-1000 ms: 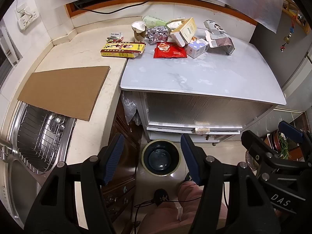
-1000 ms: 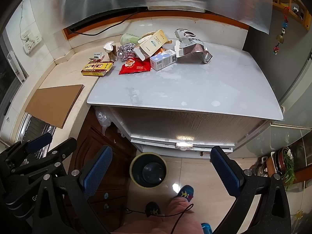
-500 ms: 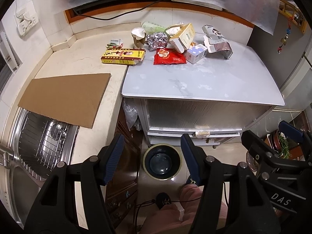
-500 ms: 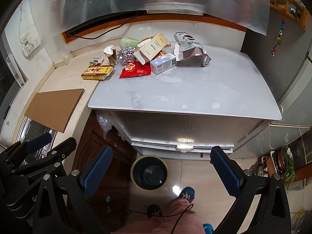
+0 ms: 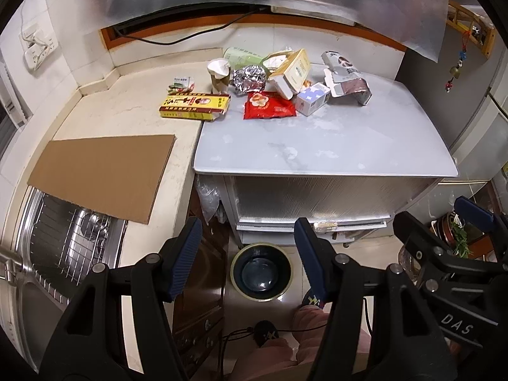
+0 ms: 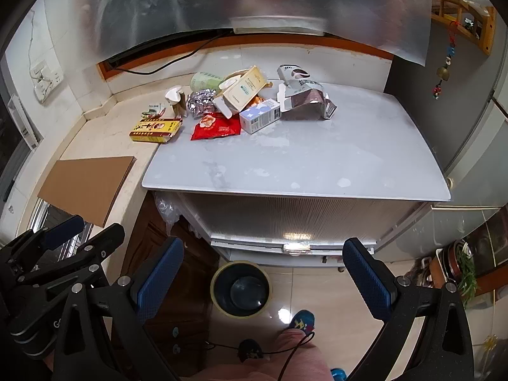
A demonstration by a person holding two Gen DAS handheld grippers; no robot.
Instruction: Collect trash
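Note:
Trash is heaped at the back of the grey table top (image 5: 317,146) (image 6: 301,158): a yellow box (image 5: 195,106) (image 6: 155,129), a red packet (image 5: 268,105) (image 6: 216,126), a foil ball (image 5: 249,79) (image 6: 201,103), a small white-blue carton (image 5: 312,99) (image 6: 260,116), a cream box (image 5: 293,71) (image 6: 244,90), a torn silver carton (image 5: 347,79) (image 6: 304,95) and a paper cup (image 5: 219,74) (image 6: 176,100). A round bin (image 5: 261,271) (image 6: 241,289) stands on the floor below. My left gripper (image 5: 247,250) and right gripper (image 6: 263,273) hang open and empty above the floor, far from the trash.
A cardboard sheet (image 5: 101,171) (image 6: 87,184) lies on the beige counter, partly over a steel sink rack (image 5: 63,241). A wall socket (image 5: 39,46) sits at the left, a cable runs along the back wall. The person's leg and slippers (image 6: 301,320) are beside the bin.
Both views have tilted slightly upward, so the trash pile and table sit a little lower in each picture. The grippers stay open and nothing on the table has moved.

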